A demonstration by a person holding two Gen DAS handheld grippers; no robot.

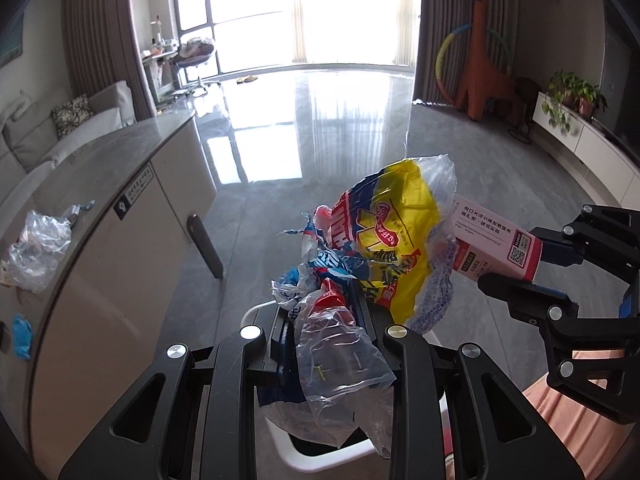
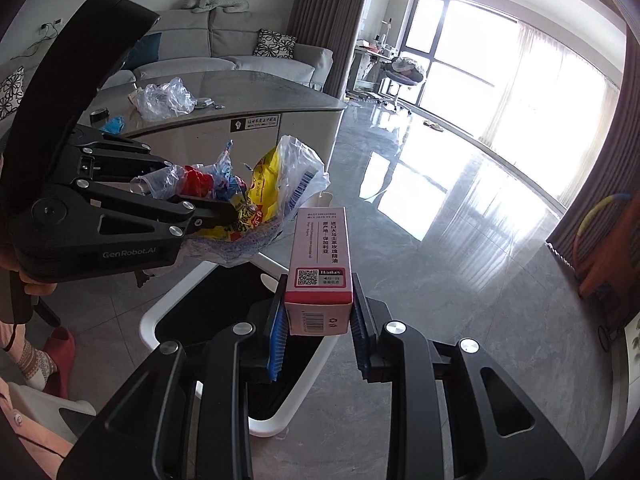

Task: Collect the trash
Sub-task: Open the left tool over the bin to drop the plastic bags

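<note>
Both loads hang over the white bin [image 2: 168, 300]: the left hand-held gripper [image 1: 324, 320] clamps crumpled wrappers [image 1: 384, 240], the right hand-held gripper [image 2: 320, 320] pinches a pink carton [image 2: 322, 264]. Next, probably, release; more plastic waits on the surface [image 2: 256, 92].

Left gripper [image 1: 324, 340] pitched down, jaws clamped narrow on what it carries. Right gripper [image 2: 318, 322] also tilted down, pads [image 2: 277, 336] pressed on both sides of its load. In the left wrist view the right gripper sits at 3 o'clock, near the left.
</note>
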